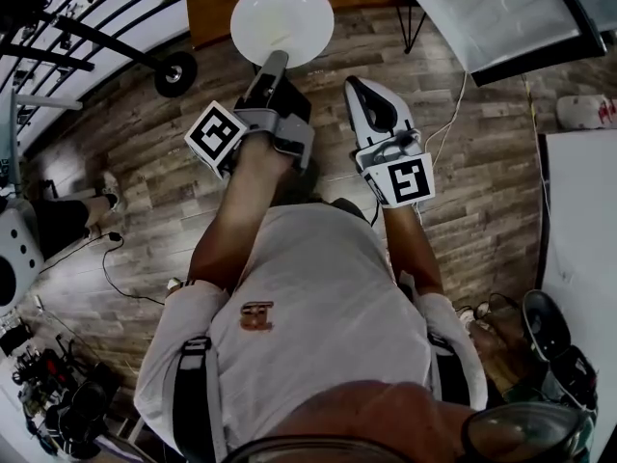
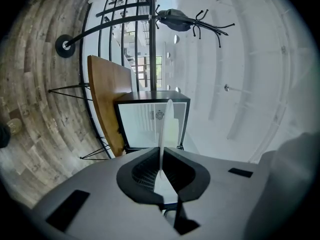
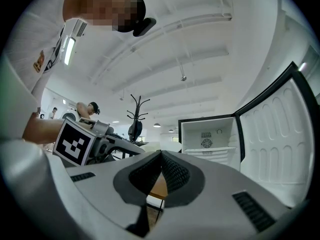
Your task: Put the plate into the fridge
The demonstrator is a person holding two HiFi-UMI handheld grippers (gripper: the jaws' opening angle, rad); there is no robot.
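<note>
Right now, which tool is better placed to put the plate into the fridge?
Left. The left tool is shut on the rim of the plate and faces the open fridge. The right tool is shut on nothing and would first have to take the plate.

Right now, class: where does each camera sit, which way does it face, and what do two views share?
Head view: on the head, facing down; shows torso, arms, left hand-held gripper holding the plate, right hand-held gripper.
Left gripper view: on that gripper, past the edge-on plate toward the fridge.
Right gripper view: along shut, empty jaws toward the open fridge; left arm shows.
Both gripper views show the fridge.
</note>
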